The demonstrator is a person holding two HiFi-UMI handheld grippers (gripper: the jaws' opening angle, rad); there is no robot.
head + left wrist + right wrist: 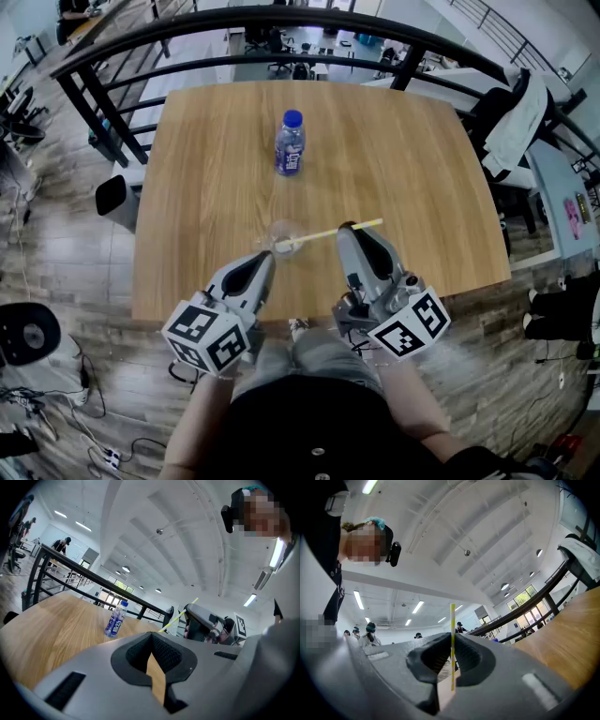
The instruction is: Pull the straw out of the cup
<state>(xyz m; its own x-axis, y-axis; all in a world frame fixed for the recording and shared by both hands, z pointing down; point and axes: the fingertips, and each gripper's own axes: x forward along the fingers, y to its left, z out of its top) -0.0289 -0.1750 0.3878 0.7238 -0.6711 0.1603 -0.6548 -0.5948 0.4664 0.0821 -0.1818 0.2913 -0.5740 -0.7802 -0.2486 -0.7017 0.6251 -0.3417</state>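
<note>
Pinching side, right gripper [451, 656]: its fingers are pressing narrowly on the striped yellow straw [452, 620], which is running up between them.
Left gripper [152, 641]: its fingers are meeting at the tips and carrying nothing. Its nose is sitting just beside the cup, low over the near part of the table [197, 187].
Cup [284, 234]: clear and faint, it is standing on the table between the two grippers' tips, nearer the left one.
Straw's position: it is slanting from the cup's mouth up and rightward past the right fingers. Its low end seems to be lying at the rim, though the glassy wall is making that hard to confirm.
Step in hand: the pull-out is looking well under way, judging by how flat the straw is leaning.
Next move: this is calling for drawing the right gripper away along the straw's own line, with the left one steadying the cup against tipping.
Bottle [290, 142]: it is standing upright well beyond the cup, out of the path.
</note>
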